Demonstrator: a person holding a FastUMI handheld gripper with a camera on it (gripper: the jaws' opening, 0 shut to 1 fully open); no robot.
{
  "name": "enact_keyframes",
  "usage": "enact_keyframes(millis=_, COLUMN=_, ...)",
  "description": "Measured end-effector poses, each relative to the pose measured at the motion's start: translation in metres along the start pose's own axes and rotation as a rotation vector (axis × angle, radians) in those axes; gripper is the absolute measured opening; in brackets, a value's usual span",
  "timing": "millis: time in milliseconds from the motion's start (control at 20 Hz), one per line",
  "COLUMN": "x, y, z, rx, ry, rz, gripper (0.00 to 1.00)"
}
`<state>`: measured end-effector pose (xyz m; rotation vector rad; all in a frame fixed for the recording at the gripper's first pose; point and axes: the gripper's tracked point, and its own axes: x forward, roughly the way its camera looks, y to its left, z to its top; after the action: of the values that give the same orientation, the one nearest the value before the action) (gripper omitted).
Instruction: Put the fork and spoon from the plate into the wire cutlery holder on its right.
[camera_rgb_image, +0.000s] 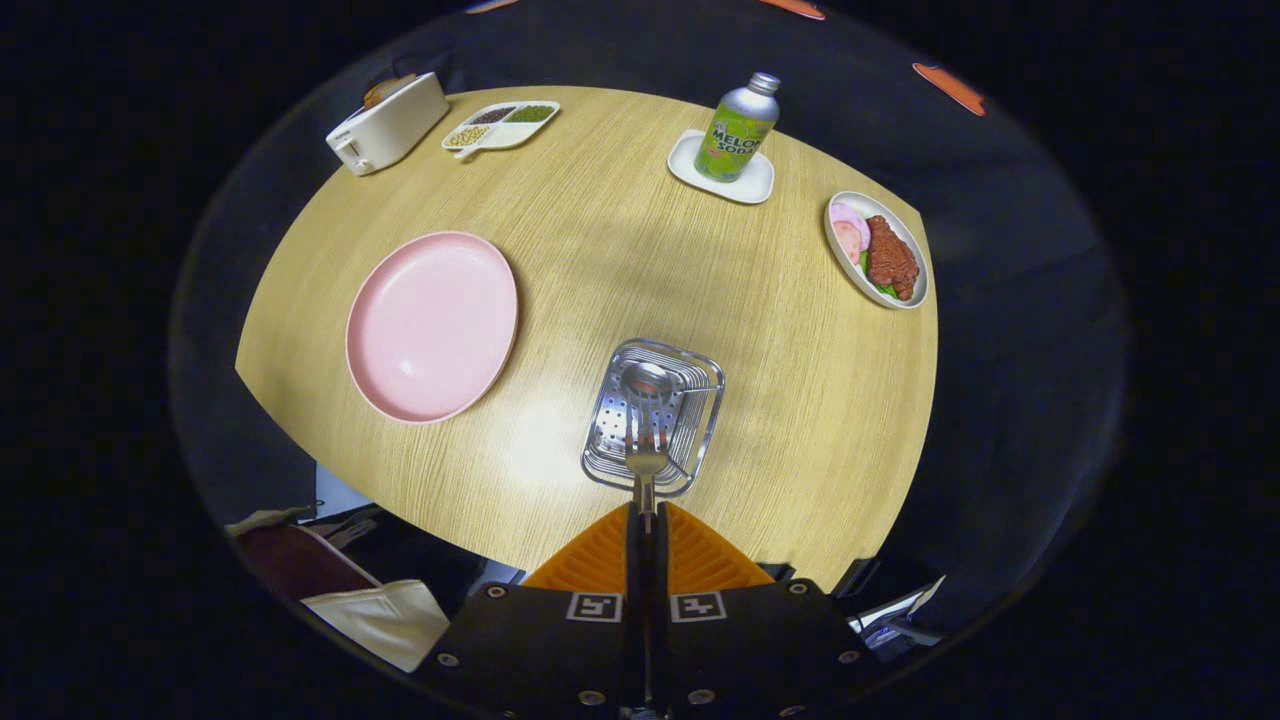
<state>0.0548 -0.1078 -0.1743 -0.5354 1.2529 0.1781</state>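
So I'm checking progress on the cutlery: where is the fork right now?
In the gripper view the fork is pinched by its handle in the tool, tines hanging over the wire cutlery holder, right of the pink plate.

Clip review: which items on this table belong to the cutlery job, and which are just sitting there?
Job: gripper shut on metal fork; metal spoon inside wire cutlery holder; round pink plate.

Bystanders: white toaster, divided snack tray, green soda bottle on white coaster, oval food dish.
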Motion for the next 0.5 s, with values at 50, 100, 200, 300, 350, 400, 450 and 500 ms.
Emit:
enact_keyframes(millis=50, x=0.004, y=-0.001, z=0.002, rx=-0.008, ry=0.018, rz=0.004, gripper=0.03)
enact_keyframes(millis=100, x=0.008, y=0.000, z=0.004, rx=-0.018, ry=0.039, rz=0.012, gripper=0.03)
enact_keyframes(millis=200, x=0.016, y=0.000, z=0.005, rx=-0.026, ry=0.076, rz=0.025, gripper=0.04)
enact_keyframes(millis=300, x=0.021, y=-0.001, z=0.009, rx=-0.034, ry=0.098, rz=0.023, gripper=0.04)
enact_keyframes(millis=350, x=0.025, y=-0.004, z=0.011, rx=-0.032, ry=0.105, rz=0.017, gripper=0.05)
enact_keyframes(millis=400, x=0.028, y=-0.005, z=0.013, rx=-0.032, ry=0.110, rz=0.015, gripper=0.05)
enact_keyframes(millis=450, x=0.029, y=-0.006, z=0.015, rx=-0.033, ry=0.110, rz=0.012, gripper=0.06)
enact_keyframes(millis=500, x=0.029, y=-0.004, z=0.018, rx=-0.034, ry=0.104, rz=0.016, gripper=0.09)
